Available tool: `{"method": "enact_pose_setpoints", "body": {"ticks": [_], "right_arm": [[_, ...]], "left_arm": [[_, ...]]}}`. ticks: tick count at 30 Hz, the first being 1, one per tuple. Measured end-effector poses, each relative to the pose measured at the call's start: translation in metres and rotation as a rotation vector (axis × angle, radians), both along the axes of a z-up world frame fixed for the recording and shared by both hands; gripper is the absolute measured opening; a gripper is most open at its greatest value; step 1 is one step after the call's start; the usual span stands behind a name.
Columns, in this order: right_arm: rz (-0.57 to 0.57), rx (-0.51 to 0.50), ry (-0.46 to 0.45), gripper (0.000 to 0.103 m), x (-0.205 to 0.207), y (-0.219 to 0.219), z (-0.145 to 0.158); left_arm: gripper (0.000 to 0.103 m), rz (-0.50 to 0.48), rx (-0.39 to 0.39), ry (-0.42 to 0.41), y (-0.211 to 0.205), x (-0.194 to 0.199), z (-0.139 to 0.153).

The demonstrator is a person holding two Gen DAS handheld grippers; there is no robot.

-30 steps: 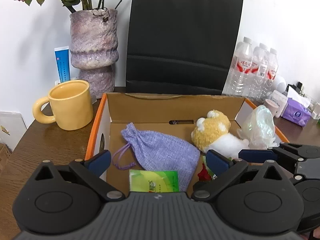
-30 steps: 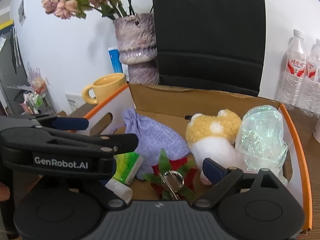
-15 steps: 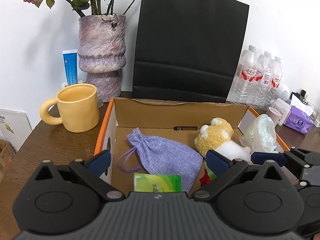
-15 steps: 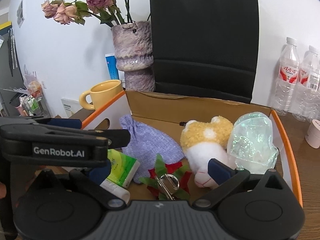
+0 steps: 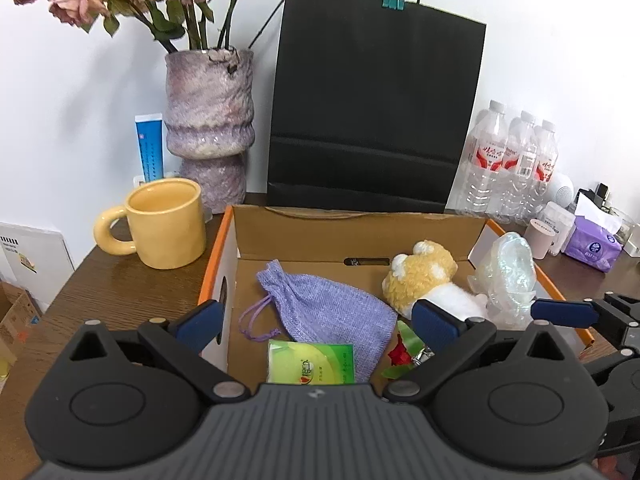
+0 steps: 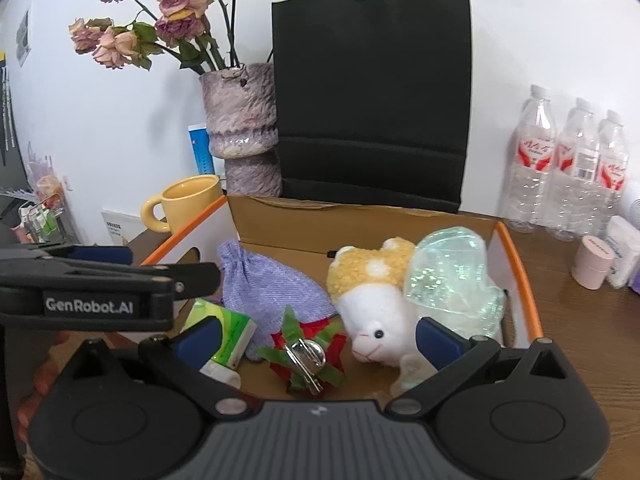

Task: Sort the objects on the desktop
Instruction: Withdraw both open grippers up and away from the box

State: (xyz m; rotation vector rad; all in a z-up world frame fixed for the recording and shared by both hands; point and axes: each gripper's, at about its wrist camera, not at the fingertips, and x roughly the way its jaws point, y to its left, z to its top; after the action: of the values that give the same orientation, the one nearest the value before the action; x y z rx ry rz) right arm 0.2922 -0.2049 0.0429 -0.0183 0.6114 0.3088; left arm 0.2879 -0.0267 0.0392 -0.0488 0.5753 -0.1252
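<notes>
An open cardboard box (image 5: pixel 214 260) with an orange rim holds a lilac drawstring pouch (image 5: pixel 328 308), a yellow-and-white plush toy (image 5: pixel 428 272), a crumpled iridescent wrapper (image 5: pixel 508 276), a green tissue packet (image 5: pixel 312 362) and a red-and-green flower ornament (image 6: pixel 308 352) with a metal clip on it. My left gripper (image 5: pixel 316 320) hovers open over the box's near left part, above the packet and pouch. My right gripper (image 6: pixel 318 336) stands open above the ornament and plush toy (image 6: pixel 372 292), touching nothing. The two grippers are side by side.
A yellow mug (image 5: pixel 168 224) and a purple vase (image 5: pixel 210 120) of dried roses stand left of the box. Behind it rises a black paper bag (image 5: pixel 372 120). Water bottles (image 5: pixel 512 160), a pink cup (image 5: pixel 540 236) and a purple tissue pack (image 5: pixel 592 244) fill the right.
Both grippers have drawn back and slightly up from the box, so more of the bag, vase and flowers shows. The things in the box have not moved.
</notes>
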Motion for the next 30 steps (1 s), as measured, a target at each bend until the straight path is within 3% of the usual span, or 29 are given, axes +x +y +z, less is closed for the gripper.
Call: {"method": "enact_pose_setpoints", "body": {"ticks": [11,22,30], "right_arm": [[-0.04,-0.06,-0.013,0.103,-0.039,0.001,0.025],[-0.083,-0.077,0.003,0.103,-0.073,-0.007,0.04],[-0.1,-0.017,-0.008,0.103,-0.101,-0.02,0.055]], "left_arm": [[0.103,-0.017,0.015,-0.029,-0.013,-0.039,0.024],[0.103,0.045,0.084,-0.019,-0.031,-0.075,0.039],[0.103,0.061,0.022,-0.037,-0.03,-0.103,0.053]]}}
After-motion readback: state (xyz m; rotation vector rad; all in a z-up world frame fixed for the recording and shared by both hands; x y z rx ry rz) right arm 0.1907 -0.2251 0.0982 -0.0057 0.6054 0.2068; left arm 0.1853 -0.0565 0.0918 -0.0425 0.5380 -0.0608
